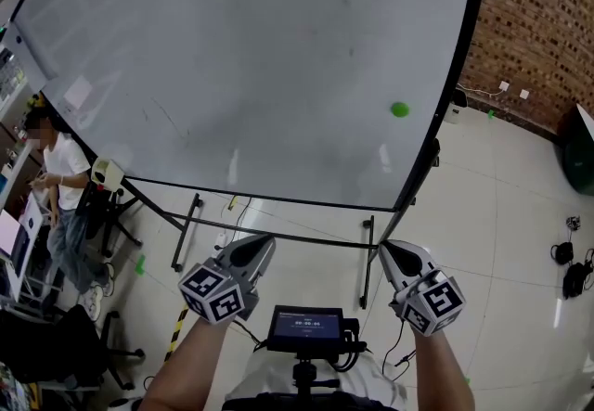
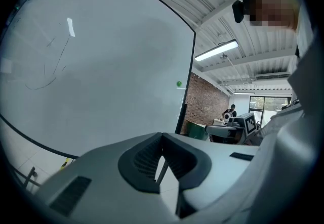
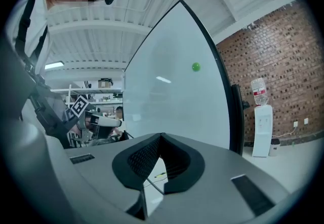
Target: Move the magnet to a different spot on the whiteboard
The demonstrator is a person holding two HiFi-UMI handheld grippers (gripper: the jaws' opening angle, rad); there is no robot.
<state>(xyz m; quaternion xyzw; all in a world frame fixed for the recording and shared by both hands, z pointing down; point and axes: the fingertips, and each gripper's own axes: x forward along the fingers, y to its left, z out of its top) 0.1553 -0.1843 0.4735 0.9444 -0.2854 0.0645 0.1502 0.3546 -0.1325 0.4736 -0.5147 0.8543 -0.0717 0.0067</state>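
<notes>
A small round green magnet sticks to the large whiteboard, near its right edge and low down. It shows too in the left gripper view as a green magnet and in the right gripper view as a green magnet. My left gripper and right gripper are held low in front of the board, well below the magnet and apart from it. Both have their jaws together with nothing between them.
The whiteboard stands on a black frame with legs on a pale tiled floor. A person stands at the left by desks. A brick wall runs at the right, with a water dispenser beside it. Cables lie on the floor.
</notes>
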